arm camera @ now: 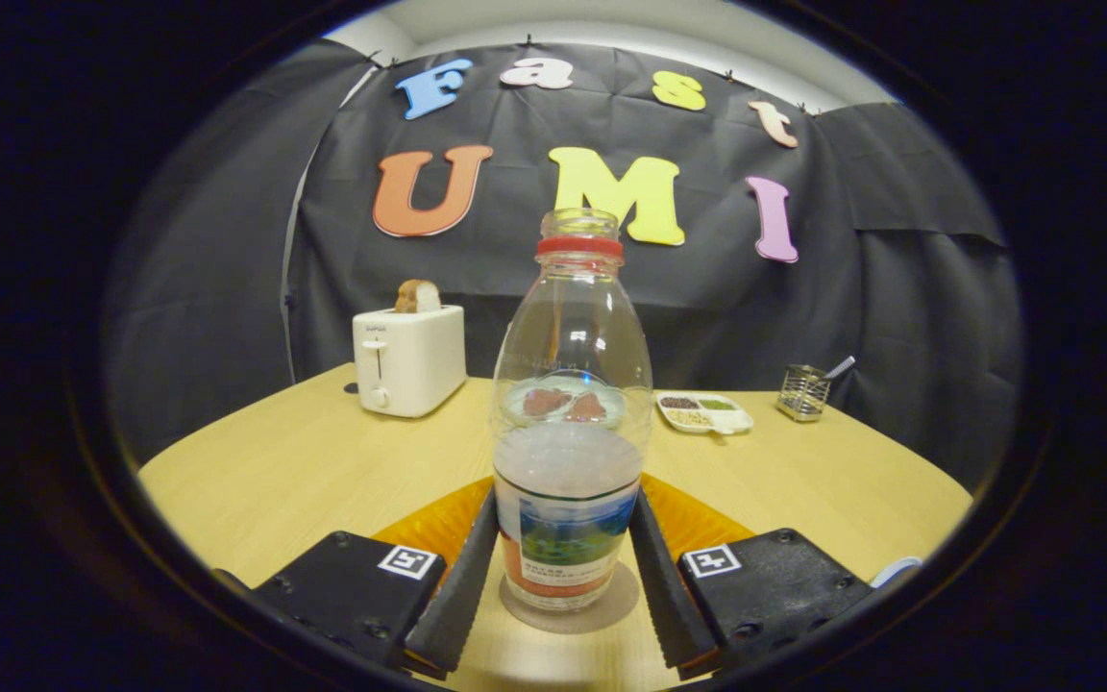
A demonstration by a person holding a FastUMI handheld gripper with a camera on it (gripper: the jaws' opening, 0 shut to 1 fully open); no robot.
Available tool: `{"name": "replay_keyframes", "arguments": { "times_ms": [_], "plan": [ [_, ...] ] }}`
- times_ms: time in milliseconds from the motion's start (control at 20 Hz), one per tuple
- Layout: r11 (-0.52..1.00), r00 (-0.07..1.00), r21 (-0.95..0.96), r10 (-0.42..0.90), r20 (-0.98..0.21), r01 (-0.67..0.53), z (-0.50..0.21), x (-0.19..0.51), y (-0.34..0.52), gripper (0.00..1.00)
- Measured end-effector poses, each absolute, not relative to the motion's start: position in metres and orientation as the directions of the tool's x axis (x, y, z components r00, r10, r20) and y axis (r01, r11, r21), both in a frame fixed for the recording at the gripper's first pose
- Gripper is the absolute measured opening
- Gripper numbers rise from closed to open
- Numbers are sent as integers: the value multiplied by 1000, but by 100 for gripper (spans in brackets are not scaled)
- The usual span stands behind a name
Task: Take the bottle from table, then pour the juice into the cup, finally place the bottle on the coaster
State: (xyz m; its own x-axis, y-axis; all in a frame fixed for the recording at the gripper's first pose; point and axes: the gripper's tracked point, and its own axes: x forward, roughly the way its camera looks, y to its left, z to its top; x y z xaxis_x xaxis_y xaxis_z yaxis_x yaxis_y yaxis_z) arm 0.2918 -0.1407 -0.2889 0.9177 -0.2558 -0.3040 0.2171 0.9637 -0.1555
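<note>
clear bottle [568, 423], uncapped with a red neck ring, standing upright on a round grey coaster [570, 607] on the wooden surface [304, 461]. the hand-held gripper [565, 557] flanks its labelled lower body, one finger at each side; whether both press on it cannot be told, though they seem to touch. beyond: white toaster [408, 358] holding bread, a divided tray [704, 412], and a wire basket [803, 392].
</note>
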Motion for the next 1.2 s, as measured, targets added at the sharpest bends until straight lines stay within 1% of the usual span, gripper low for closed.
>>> {"name": "replay_keyframes", "arguments": {
  "times_ms": [400, 650, 700, 800, 1200],
  "plan": [
    [963, 911, -159, -260, -321, 219, -297, 294, -147, 80],
    [966, 912, -151, -249, -325, 210, -296, 294, -146, 85],
    [967, 914, -148, -245, -325, 206, -296, 294, -145, 88],
    [970, 916, -144, -234, -324, 197, -293, 293, -142, 100],
    [968, 921, -146, -240, -305, 204, -269, 271, -134, 100]
  ]
}}
